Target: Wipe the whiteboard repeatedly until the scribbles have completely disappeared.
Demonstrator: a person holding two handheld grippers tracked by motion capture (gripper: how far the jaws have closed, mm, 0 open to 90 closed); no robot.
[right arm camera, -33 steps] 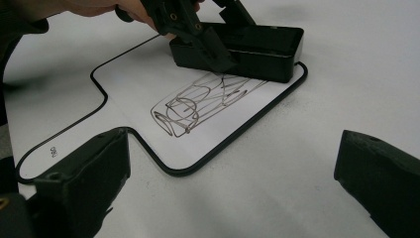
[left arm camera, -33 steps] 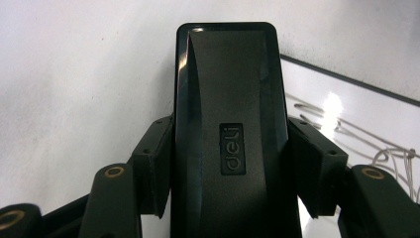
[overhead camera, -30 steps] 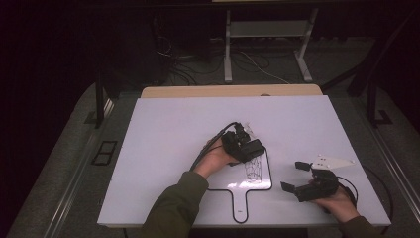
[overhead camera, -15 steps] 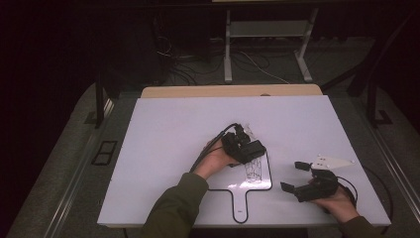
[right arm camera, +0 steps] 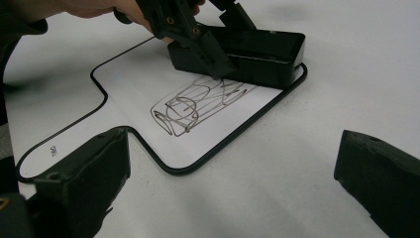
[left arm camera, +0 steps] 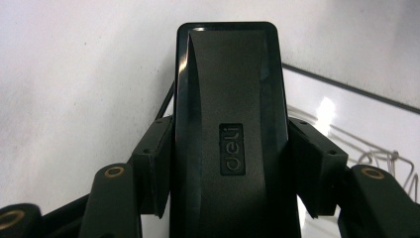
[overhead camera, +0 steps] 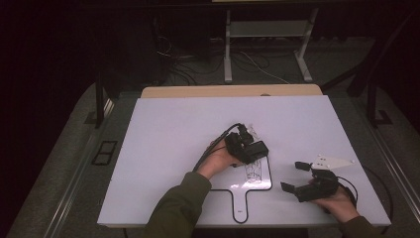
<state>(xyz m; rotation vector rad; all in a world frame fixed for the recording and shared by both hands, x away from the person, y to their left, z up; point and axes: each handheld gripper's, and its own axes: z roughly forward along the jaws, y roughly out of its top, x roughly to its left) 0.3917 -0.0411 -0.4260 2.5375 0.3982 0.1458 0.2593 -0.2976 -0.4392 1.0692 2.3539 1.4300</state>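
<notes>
A paddle-shaped whiteboard [overhead camera: 259,184] with a black rim and a short handle lies on the white table, with dark scribbles [overhead camera: 253,171] on it. My left gripper [overhead camera: 250,148] is shut on a black eraser [overhead camera: 258,148] that rests on the board's far end, just beyond the scribbles. In the left gripper view the eraser [left arm camera: 230,129] sits clamped between both pads [left arm camera: 154,166], with the board [left arm camera: 346,114] to its right. The right gripper view shows the eraser [right arm camera: 262,49], the scribbles [right arm camera: 193,106] and the board [right arm camera: 124,84]. My right gripper [overhead camera: 295,176] stands open to the board's right, holding nothing.
The white tabletop [overhead camera: 173,148] has a wooden strip [overhead camera: 228,90] along its far edge. The left gripper's cable [overhead camera: 218,141] trails over the table. Beyond the table stand metal frame legs [overhead camera: 228,49] and loose floor cables [overhead camera: 257,64].
</notes>
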